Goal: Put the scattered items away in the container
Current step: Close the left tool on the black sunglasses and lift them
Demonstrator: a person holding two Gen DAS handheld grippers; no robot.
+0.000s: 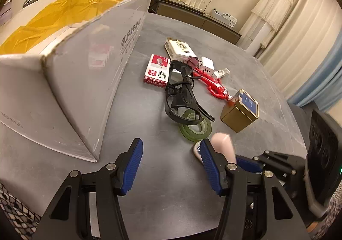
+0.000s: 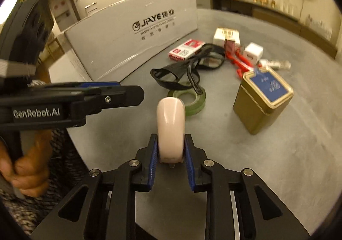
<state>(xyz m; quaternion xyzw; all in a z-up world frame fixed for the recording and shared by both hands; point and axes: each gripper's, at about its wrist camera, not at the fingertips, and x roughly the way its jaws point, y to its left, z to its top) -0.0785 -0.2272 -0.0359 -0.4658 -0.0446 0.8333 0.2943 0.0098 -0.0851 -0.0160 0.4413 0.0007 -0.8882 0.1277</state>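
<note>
My right gripper (image 2: 171,143) is shut on a pale pink computer mouse (image 2: 171,120), held just above the grey table; the same mouse (image 1: 222,143) shows beside my left gripper's right finger. My left gripper (image 1: 171,152) stands open with nothing between its fingers, near the corner of the white cardboard box (image 1: 85,73). On the table lie black glasses (image 1: 181,94), a green tape roll (image 1: 195,127), a gold tin (image 1: 239,109), a red staples box (image 1: 157,71), a red chain (image 1: 211,84), a white charger (image 1: 207,64) and a white packet (image 1: 179,47).
The box (image 2: 132,37) has yellow film (image 1: 57,17) inside and fills the left side. A small vial (image 2: 275,63) lies at the far right of the pile. A hand (image 2: 27,158) grips the left gripper's handle. The table (image 1: 288,101) edge curves at right.
</note>
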